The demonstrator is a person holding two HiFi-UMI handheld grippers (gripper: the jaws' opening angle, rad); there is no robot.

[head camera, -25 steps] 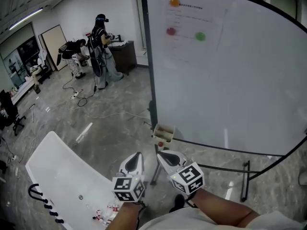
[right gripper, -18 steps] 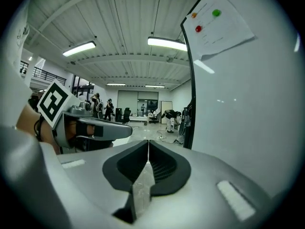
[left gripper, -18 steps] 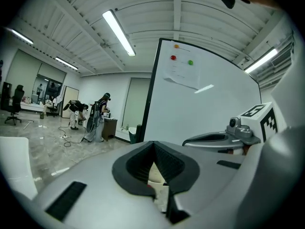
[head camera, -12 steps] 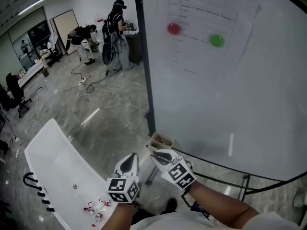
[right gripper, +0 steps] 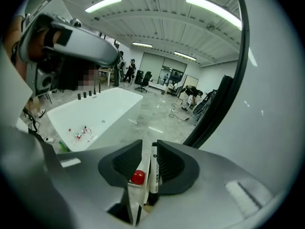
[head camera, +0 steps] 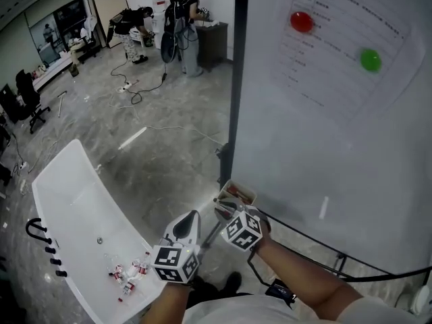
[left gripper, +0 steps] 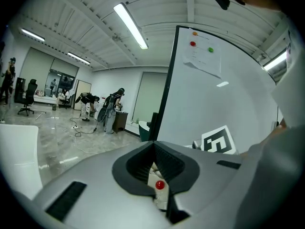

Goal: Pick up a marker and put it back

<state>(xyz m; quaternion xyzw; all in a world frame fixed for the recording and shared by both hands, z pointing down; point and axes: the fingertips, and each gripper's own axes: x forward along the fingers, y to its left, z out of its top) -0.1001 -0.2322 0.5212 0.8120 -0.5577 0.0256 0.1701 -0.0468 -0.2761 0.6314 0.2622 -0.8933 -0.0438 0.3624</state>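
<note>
1. Person is standing at the whiteboard (head camera: 337,147), holding both grippers low by its bottom-left corner.
2. Right gripper (head camera: 227,208) is pointing down at the small tray (head camera: 243,192) on the board's lower frame, tips sitting right at the tray's near end.
3. Its jaws have just been opening and are standing apart: released, clamping nothing.
4. Marker (right gripper: 153,168) is lying lengthwise in the gap between those jaws. White barrel, black cap, hugging one pad, gap showing on the other side.
5. Red round knob (right gripper: 137,177) is sitting just beside the marker. Can't tell whether the marker is resting fully in the tray.
6. Left gripper (head camera: 192,217) is hovering just beside the right one, short of the tray. Jaws are meeting at the tips, clenched on nothing.
7. White table (head camera: 74,201) is standing off to the left, carrying a few small red-and-white bits (head camera: 128,275).
8. Red magnet (head camera: 301,21) and green magnet (head camera: 370,60) are sitting on a printed sheet (head camera: 337,52) high on the board.
9. Two people (head camera: 185,12) are working at the far end of the room.
</note>
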